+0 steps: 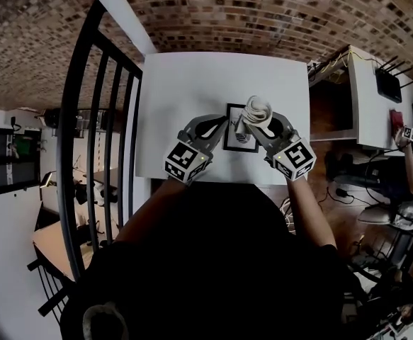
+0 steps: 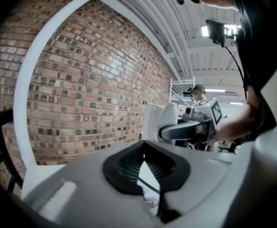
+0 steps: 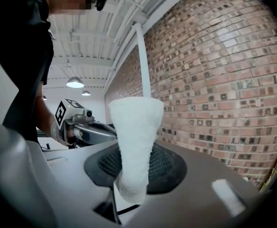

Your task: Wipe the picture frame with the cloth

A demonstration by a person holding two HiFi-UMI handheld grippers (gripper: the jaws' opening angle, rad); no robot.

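Observation:
A small black picture frame [image 1: 239, 142] with a white print sits on the white table [image 1: 185, 98]. My left gripper [image 1: 224, 128] is at the frame's left edge, its jaws closed on that edge. In the left gripper view the frame [image 2: 150, 183] shows as a thin dark line between the ribbed pads of the left gripper [image 2: 145, 167]. My right gripper [image 1: 253, 127] is shut on a bunched white cloth [image 1: 257, 110] just above the frame's top right. The cloth [image 3: 134, 137] stands up from the right gripper [image 3: 131, 179]. The left gripper view shows the cloth [image 2: 158, 120] too.
A black metal railing [image 1: 96, 140] runs along the table's left side. To the right stands a white desk [image 1: 365, 98] with a black router [image 1: 389, 83] and cables. A brick surface [image 1: 263, 13] lies beyond the table. A person [image 1: 411, 168] is at the far right.

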